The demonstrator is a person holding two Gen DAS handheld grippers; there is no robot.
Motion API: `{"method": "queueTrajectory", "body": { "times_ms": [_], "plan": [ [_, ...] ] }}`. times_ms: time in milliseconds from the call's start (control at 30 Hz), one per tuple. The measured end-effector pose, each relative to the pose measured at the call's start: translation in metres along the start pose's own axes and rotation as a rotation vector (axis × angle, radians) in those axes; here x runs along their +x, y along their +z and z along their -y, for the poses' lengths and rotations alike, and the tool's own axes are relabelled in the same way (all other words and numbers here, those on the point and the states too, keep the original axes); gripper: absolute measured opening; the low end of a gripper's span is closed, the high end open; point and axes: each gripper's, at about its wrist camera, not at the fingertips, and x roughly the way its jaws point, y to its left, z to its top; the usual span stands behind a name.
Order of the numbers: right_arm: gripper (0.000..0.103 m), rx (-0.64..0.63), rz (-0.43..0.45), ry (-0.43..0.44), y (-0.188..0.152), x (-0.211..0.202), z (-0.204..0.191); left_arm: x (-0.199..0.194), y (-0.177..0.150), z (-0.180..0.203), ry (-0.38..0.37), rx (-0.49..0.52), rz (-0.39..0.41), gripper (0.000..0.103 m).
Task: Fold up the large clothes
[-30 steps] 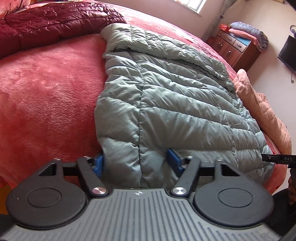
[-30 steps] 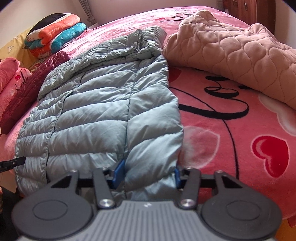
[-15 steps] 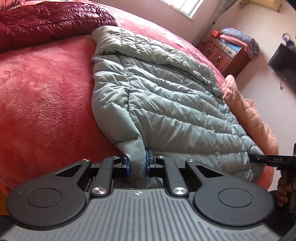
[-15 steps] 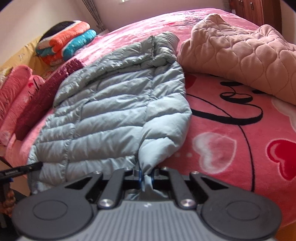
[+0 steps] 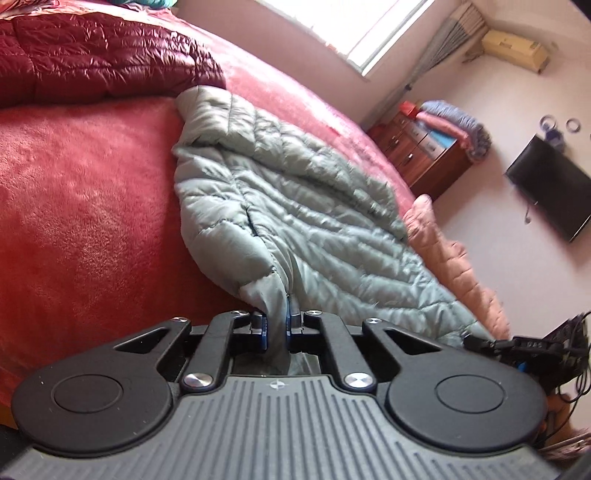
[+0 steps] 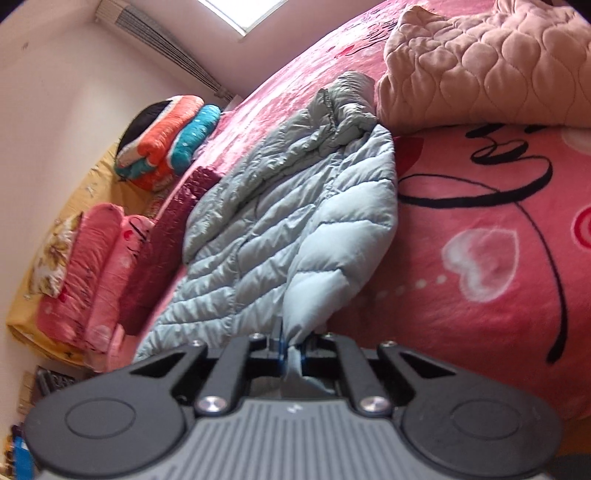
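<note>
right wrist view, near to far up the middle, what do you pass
right tongs shut on the jacket hem → grey-blue puffer jacket → its collar → pink bed cover → wall with the window

Both tongs, left (image 5: 276, 326) and right (image 6: 291, 354), newly clamped on lifted jacket (image 5: 295, 206) hem.

You see a grey-green quilted jacket (image 5: 295, 206) on a red fleece blanket (image 6: 480, 229) printed with white hearts and black script, a peach quilted coat (image 6: 480, 62) upper right, and a maroon puffer (image 5: 92, 55) upper left.
</note>
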Motion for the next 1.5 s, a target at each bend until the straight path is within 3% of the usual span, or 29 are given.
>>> {"method": "queueTrajectory", "body": {
  "times_ms": [400,700,900,1200,1500],
  "plan": [
    [0.004,0.058,0.002,0.208,-0.016,-0.028,-0.016,-0.056,-0.002,0.016,-0.107,0.044,0.085,0.003],
    [0.004,0.166,0.011,0.343,-0.021,-0.043,-0.014,-0.085,0.005,0.029,-0.132,0.066,0.156,0.004],
    [0.004,0.219,0.073,0.382,0.004,-0.035,-0.014,-0.064,0.032,0.034,-0.120,0.044,0.192,0.004],
    [0.004,0.296,0.195,0.400,0.071,-0.004,-0.009,-0.020,0.093,0.028,-0.080,0.007,0.279,0.005],
    [0.004,0.421,0.275,0.325,0.119,0.048,0.029,0.047,0.124,-0.003,0.026,-0.115,0.309,0.007]
  ]
}}
